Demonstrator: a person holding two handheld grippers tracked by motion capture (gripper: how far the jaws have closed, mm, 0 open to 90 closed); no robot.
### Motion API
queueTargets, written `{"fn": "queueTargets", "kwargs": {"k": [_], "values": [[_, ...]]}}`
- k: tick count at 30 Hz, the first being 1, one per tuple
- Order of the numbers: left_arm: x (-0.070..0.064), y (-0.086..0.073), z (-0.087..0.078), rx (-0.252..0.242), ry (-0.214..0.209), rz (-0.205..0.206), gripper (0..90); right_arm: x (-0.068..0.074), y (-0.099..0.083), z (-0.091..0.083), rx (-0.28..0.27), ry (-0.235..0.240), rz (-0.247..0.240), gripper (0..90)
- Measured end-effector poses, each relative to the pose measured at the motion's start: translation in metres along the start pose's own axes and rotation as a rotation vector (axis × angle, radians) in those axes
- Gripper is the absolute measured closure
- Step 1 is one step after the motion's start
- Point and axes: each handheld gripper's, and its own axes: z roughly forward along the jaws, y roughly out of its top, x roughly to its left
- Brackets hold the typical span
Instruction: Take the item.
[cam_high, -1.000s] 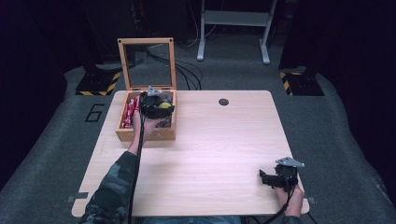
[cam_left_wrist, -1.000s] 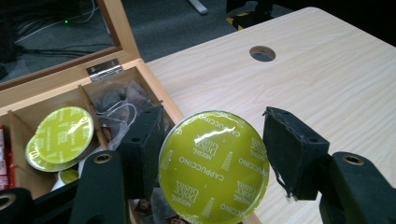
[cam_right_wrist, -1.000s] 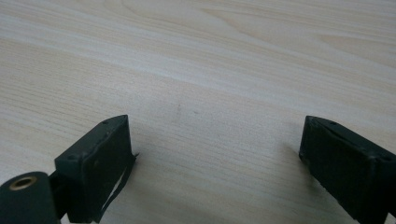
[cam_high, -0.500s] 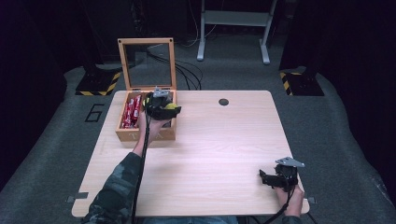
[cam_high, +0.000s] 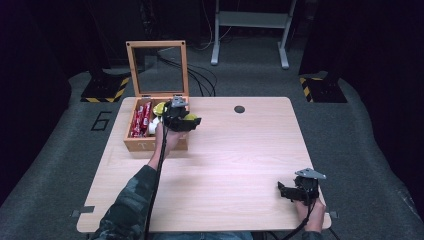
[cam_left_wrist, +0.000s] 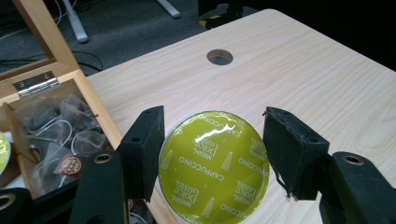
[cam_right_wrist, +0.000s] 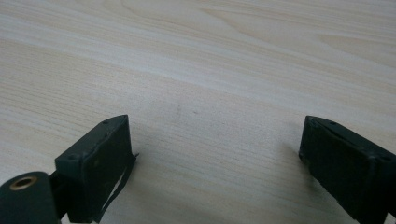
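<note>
L gripper (cam_high: 186, 121) is up over the right edge of the wooden box (cam_high: 131, 145), forearm in a camo sleeve (cam_high: 131, 200) stretched fwd from the bottom edge, hand (cam_high: 168, 140) wrapped under the gripper body. In the left gripper view the jaws are clamped on a green capsule (cam_left_wrist: 215, 164), foil lid facing the cam, "CAPPUCCINO" print readable; both pads touching its rim, left and right. Capsule is lifted, hanging above the box's right wall and the table (cam_high: 240, 150) just beside it, not resting on anything I can see. Box lid (cam_high: 157, 67) stands upright at the back, glass pane. Inside the box: red packets (cam_high: 140, 119) in the left compartment, tea bags (cam_left_wrist: 60, 135) in clear wrap in the compartment nearest the capsule. R gripper (cam_high: 288, 191) sits low at the near right corner of the table, well apart from the box, hand (cam_high: 311, 216) behind it, wrist at the table edge. Its jaws are spread wide w/ nothing between them, bare wood under them in the right gripper view. Cable hole (cam_high: 239, 109) near the far edge.
</note>
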Motion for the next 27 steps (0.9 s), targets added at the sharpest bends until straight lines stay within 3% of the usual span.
{"fn": "queueTargets", "kwargs": {"k": [18, 27], "values": [[-0.02, -0.01, 0.016, 0.032, -0.044, 0.028, 39.9, 0.0, 0.0, 0.0, 0.001, -0.001, 0.003, 8.9], [-0.037, -0.017, 0.029, 0.047, -0.084, 0.03, 39.8, 0.0, 0.0, 0.0, 0.0, -0.001, 0.003, 8.9]]}}
